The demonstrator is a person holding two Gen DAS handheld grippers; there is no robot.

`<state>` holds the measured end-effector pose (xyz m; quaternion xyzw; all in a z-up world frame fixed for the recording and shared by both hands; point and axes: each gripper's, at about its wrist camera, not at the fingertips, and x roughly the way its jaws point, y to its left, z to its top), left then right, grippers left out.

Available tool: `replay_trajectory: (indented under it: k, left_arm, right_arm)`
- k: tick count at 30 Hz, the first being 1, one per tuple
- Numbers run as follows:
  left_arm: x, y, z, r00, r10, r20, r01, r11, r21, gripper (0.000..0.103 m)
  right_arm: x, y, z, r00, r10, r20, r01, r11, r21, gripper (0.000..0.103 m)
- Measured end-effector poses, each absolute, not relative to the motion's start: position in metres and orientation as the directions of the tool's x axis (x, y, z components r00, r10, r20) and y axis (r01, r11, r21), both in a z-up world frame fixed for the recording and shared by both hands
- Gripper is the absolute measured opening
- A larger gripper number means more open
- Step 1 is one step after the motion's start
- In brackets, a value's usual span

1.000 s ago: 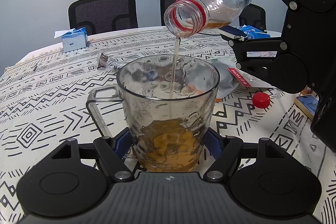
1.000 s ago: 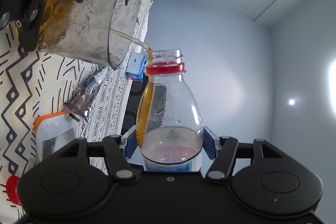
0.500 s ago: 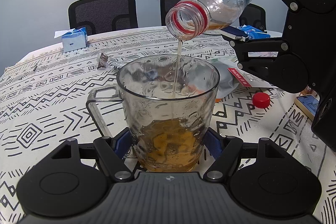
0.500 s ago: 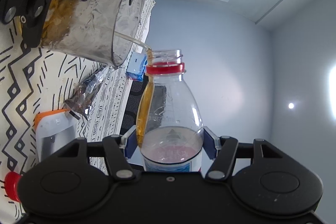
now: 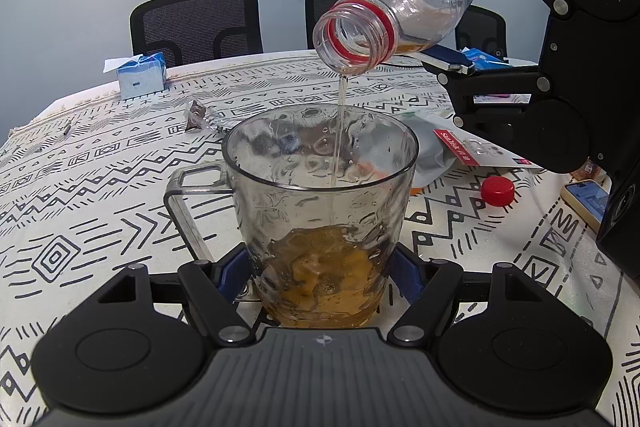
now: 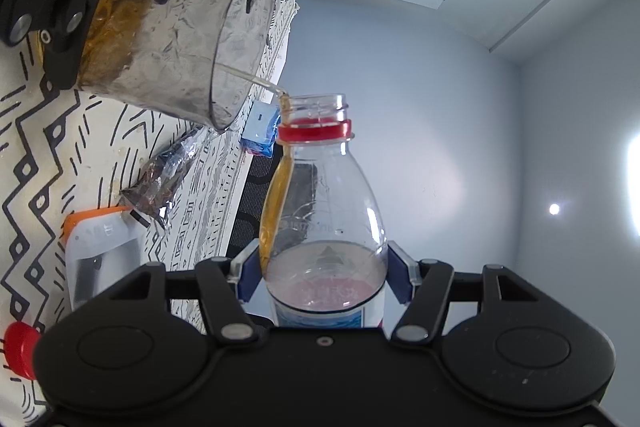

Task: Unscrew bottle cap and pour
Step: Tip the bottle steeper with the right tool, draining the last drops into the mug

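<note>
Mid-pour. The right gripper (image 6: 326, 267) is clamped on the lower body of the clear plastic bottle (image 5: 416, 7), one finger above and one below it as seen from the left wrist view, and the bottle is tipped well past level. Its long axis runs from the base up by the right gripper down-left to the open mouth, so the mouth is the lowest point. The key relation: that mouth sits above the glass mug (image 5: 320, 211), apart from the rim, roughly over the far half of the opening, and a thin amber stream (image 5: 338, 131) drops from it inside the rim without touching the wall. The left gripper (image 5: 320, 267) is closed on the mug's base, holding it upright on the patterned tablecloth (image 5: 100, 187), handle to the left. The mug looks about a quarter full; only a shallow amber pool remains along the bottle's low side, so I judge the pour nearly done. The red cap (image 5: 497, 190) is off, lying on the cloth to the right of the mug, near the right gripper's side. Any further tilt should keep the mouth over the opening, since a weakening stream may fall closer to the far rim.
</note>
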<state>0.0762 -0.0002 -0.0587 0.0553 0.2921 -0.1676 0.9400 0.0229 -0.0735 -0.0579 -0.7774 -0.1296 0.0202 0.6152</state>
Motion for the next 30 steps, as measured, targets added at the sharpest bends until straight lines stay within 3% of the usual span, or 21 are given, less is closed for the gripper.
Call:
replay_trajectory:
  k: [30]
  left_arm:
    - [0.076, 0.0, -0.059, 0.773, -0.282, -0.568, 0.347, 0.938, 0.007, 0.071]
  right_arm:
    - [0.047, -0.082, -0.07, 0.954, 0.271, 0.13, 0.206, -0.273, -0.94, 0.065]
